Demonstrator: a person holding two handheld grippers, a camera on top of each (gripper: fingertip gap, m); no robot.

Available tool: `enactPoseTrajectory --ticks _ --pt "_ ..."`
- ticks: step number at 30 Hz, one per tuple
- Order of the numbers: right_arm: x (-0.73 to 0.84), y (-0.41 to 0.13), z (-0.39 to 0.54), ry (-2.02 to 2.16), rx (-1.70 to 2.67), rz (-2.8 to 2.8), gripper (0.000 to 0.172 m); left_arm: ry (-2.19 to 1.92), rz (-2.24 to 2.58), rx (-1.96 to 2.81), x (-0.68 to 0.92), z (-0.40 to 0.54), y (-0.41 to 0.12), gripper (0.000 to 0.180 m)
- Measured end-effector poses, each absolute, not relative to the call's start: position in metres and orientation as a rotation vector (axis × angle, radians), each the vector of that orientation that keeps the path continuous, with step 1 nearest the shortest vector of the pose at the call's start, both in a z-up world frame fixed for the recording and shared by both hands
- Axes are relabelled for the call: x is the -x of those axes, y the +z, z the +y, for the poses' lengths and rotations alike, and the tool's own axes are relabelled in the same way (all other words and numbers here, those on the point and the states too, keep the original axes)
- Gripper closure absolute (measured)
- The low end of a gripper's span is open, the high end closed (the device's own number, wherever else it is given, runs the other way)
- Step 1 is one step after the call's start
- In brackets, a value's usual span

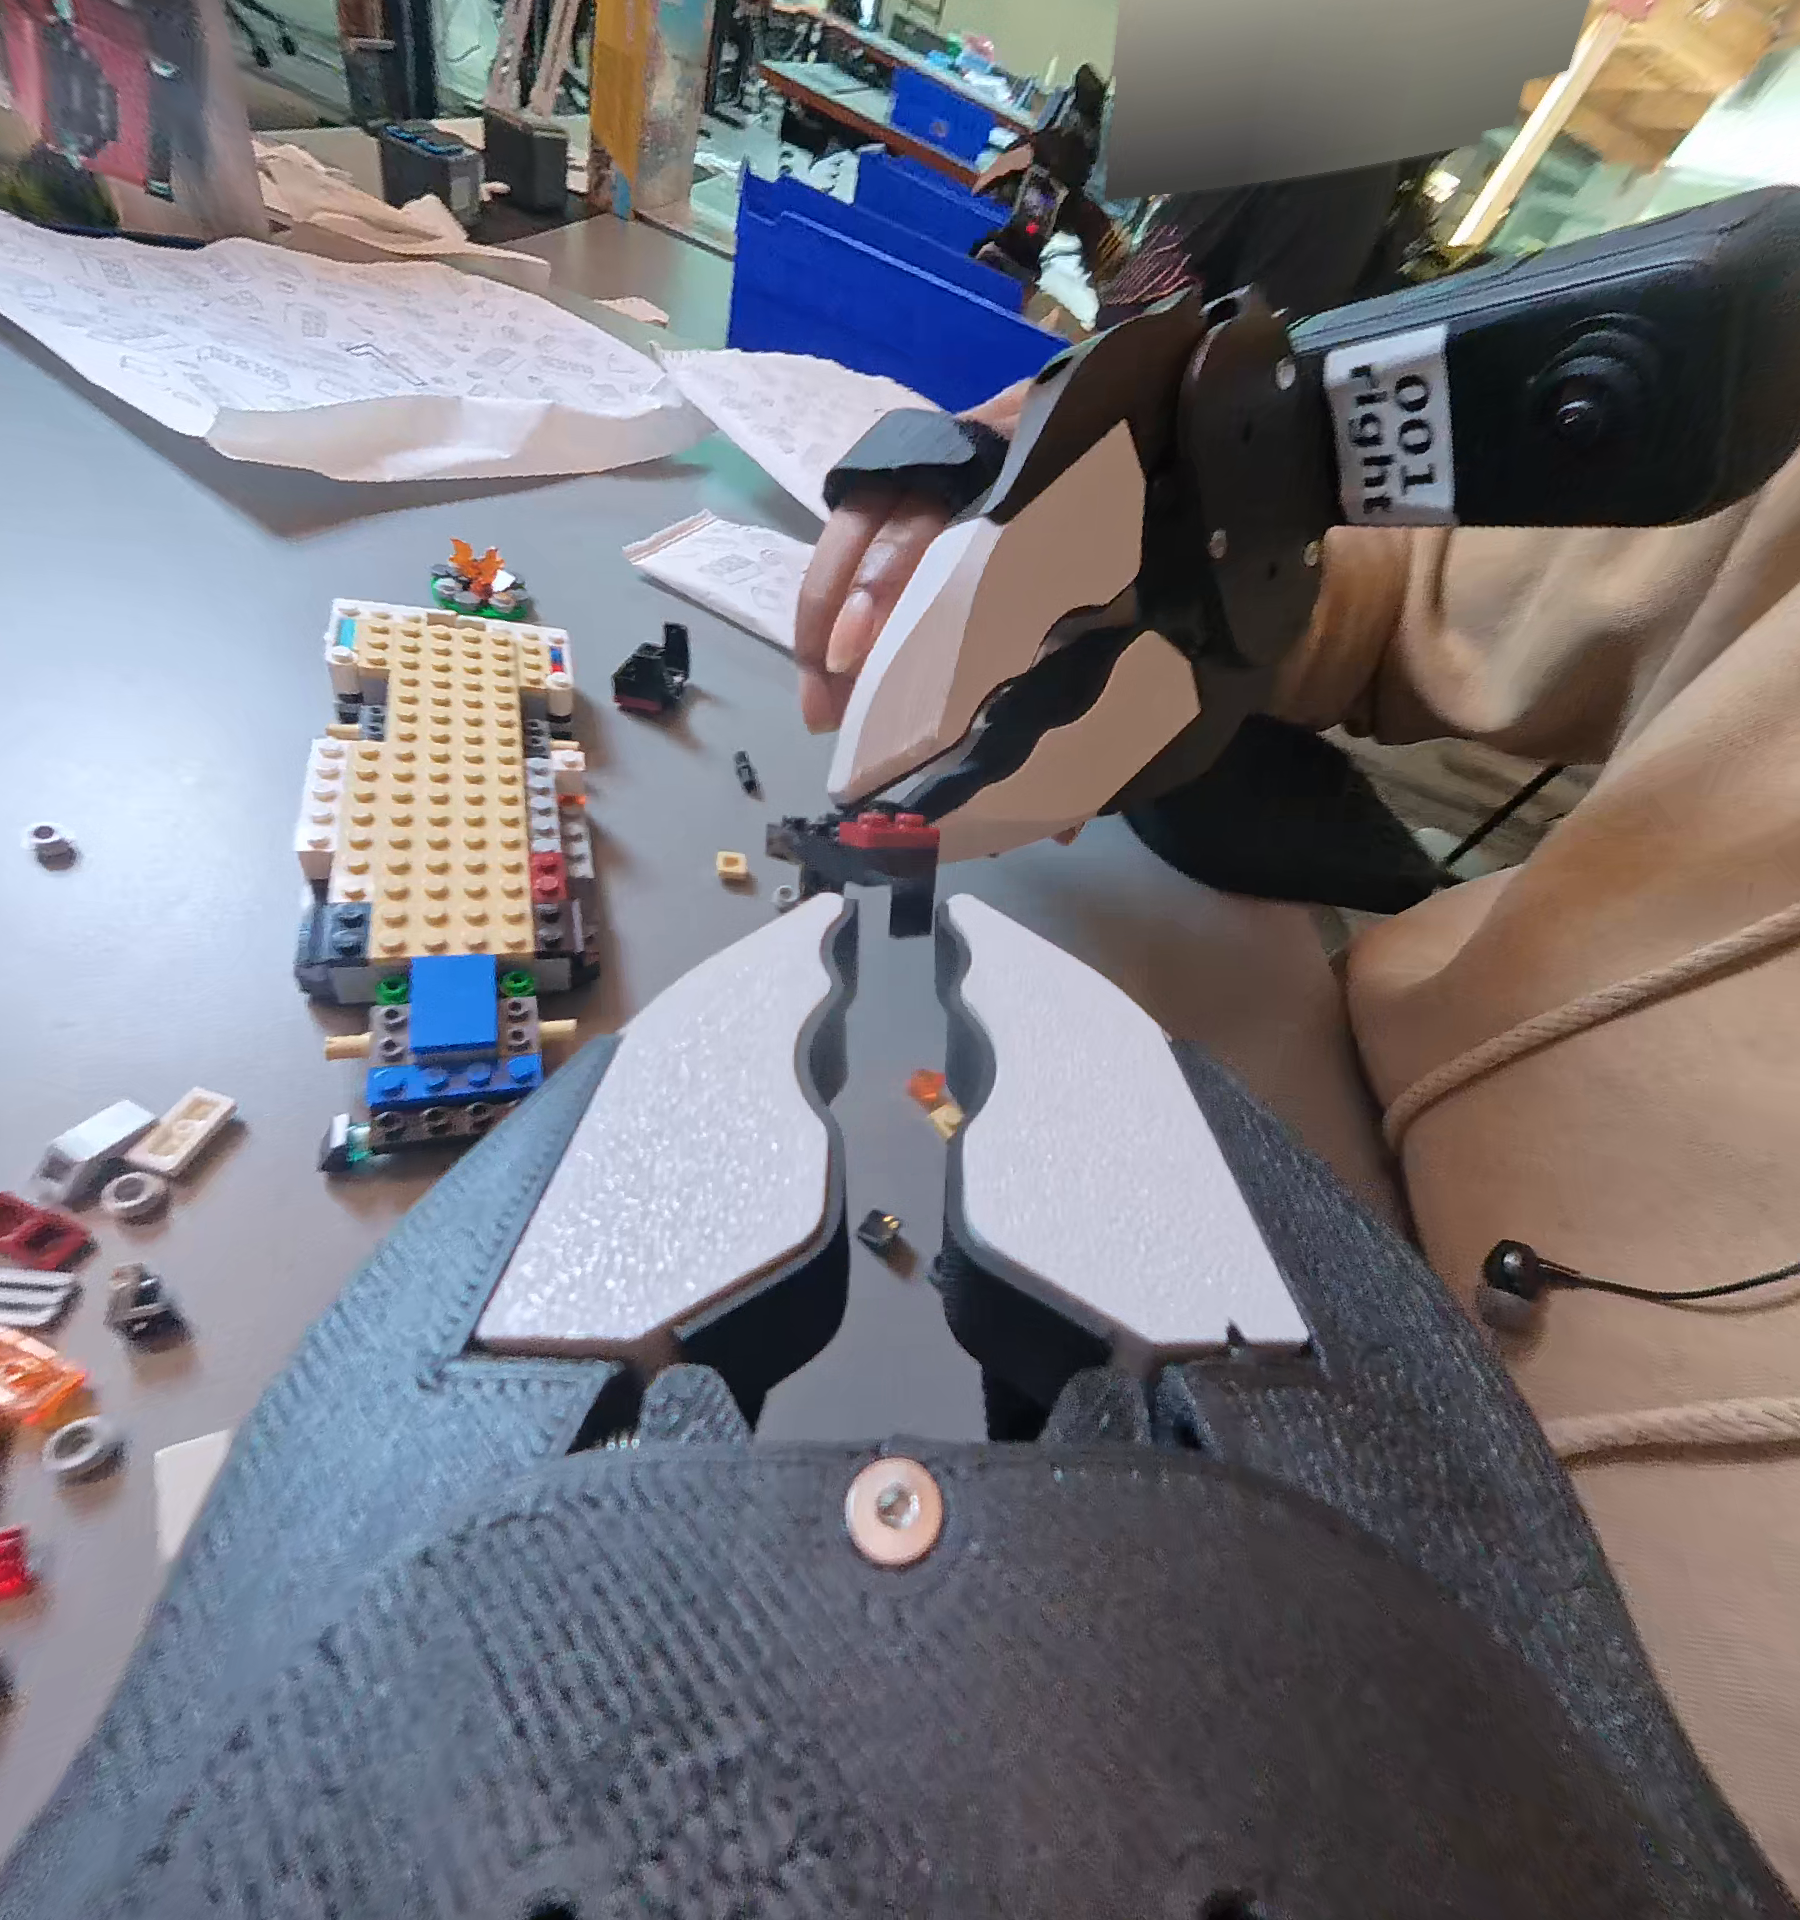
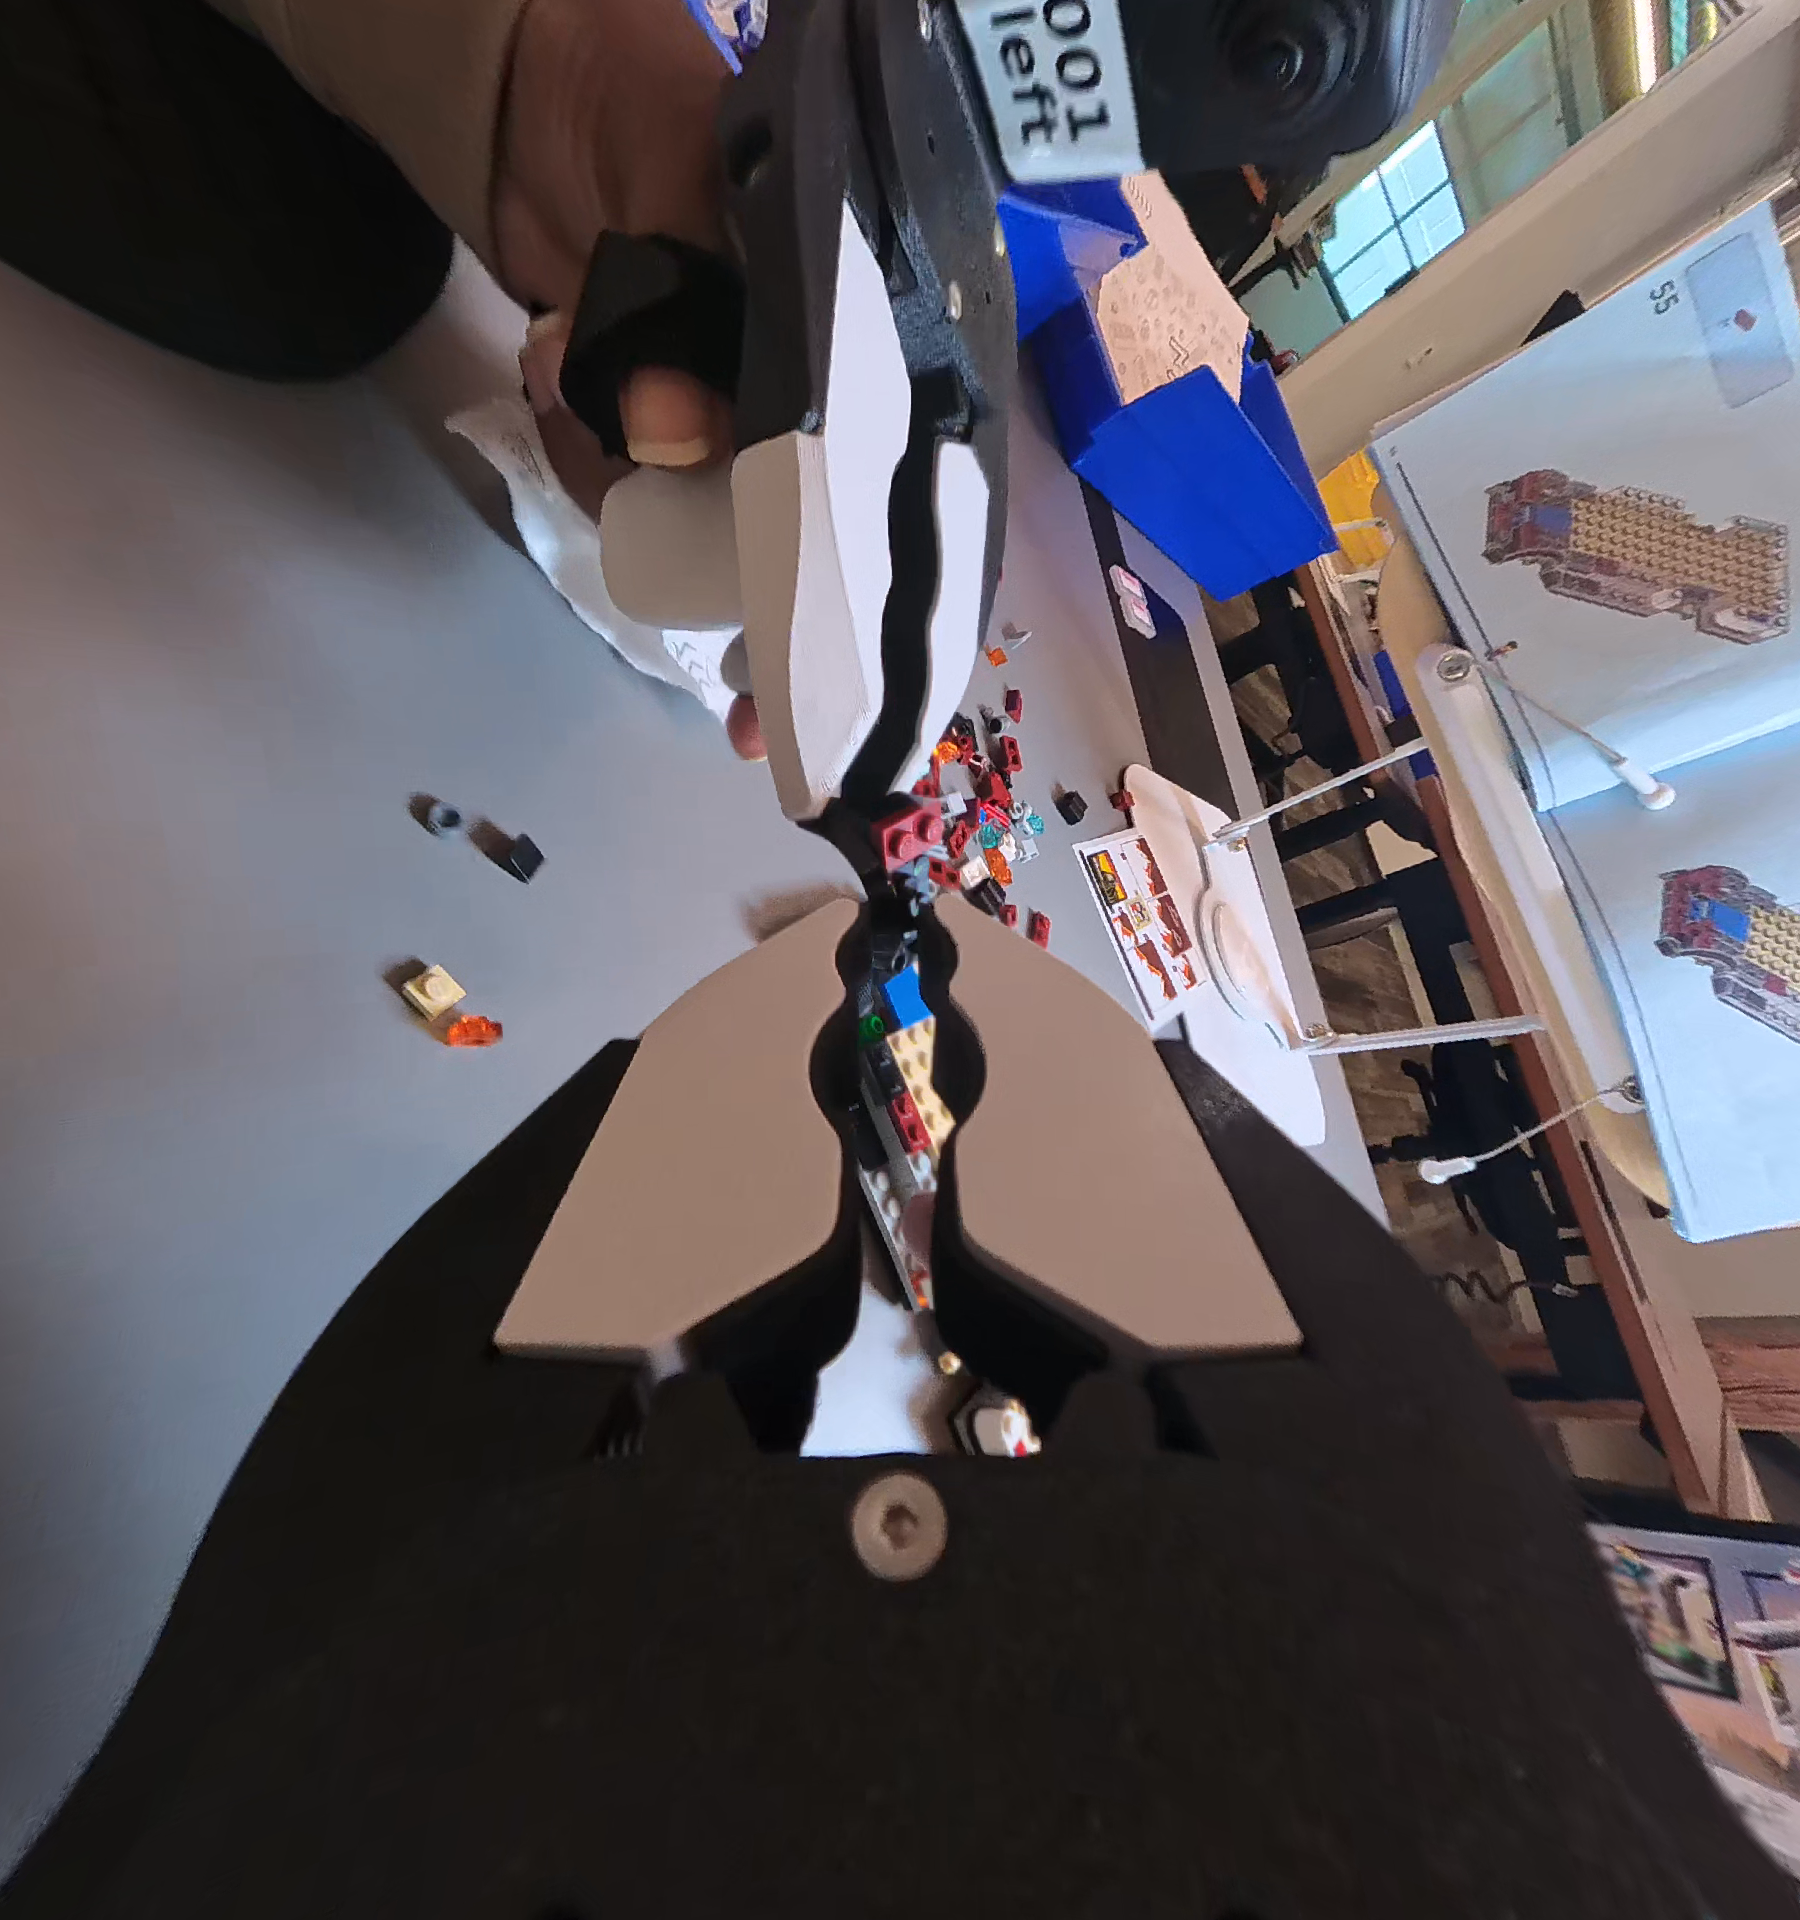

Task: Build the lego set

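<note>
Both grippers are meeting tip to tip over the tabletop on one small brick assembly [image 1: 854,852], black with a red brick on top. The right gripper [image 1: 891,805] is clamping it, jaws nearly closed. The left gripper [image 1: 894,914] is standing narrowly open around its black stub; pad contact cannot be told. The tan model [image 1: 439,800] is lying nearby, loose pieces [image 1: 34,1247] scattered beside it.

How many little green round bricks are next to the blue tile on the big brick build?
2. One green round brick sits left of the blue tile, the other right of it. More could be hidden underneath.
</note>
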State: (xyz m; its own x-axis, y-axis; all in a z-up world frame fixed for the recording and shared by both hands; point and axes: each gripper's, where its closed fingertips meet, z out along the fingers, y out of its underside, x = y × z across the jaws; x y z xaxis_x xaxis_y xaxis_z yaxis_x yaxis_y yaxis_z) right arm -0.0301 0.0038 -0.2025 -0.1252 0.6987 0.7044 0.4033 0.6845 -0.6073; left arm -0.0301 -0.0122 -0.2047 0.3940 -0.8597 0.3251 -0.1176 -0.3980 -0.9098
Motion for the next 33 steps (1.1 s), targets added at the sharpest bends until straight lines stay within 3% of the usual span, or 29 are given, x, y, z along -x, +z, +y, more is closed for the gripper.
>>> enactPoseTrajectory --ticks 7,14,16,19,33 --pt "0.009 -0.217 0.022 0.221 0.928 -1.798 0.164 -0.490 0.906 2.039 0.078 0.037 -0.246 0.131" --pt "-0.002 -0.223 0.020 0.193 0.936 -1.821 0.164 -0.429 1.035 2.186 0.072 0.051 -0.276 0.114" --pt "-0.004 -0.225 0.019 0.196 0.939 -1.824 0.164 -0.414 1.068 2.199 0.068 0.053 -0.281 0.115" --pt "-0.005 -0.227 0.021 0.188 0.944 -1.825 0.164 -0.402 1.100 2.214 0.063 0.052 -0.285 0.135" --pt "0.014 -0.247 0.011 0.099 0.824 -1.946 0.164 -0.391 1.137 2.207 0.042 0.013 -0.284 0.128"
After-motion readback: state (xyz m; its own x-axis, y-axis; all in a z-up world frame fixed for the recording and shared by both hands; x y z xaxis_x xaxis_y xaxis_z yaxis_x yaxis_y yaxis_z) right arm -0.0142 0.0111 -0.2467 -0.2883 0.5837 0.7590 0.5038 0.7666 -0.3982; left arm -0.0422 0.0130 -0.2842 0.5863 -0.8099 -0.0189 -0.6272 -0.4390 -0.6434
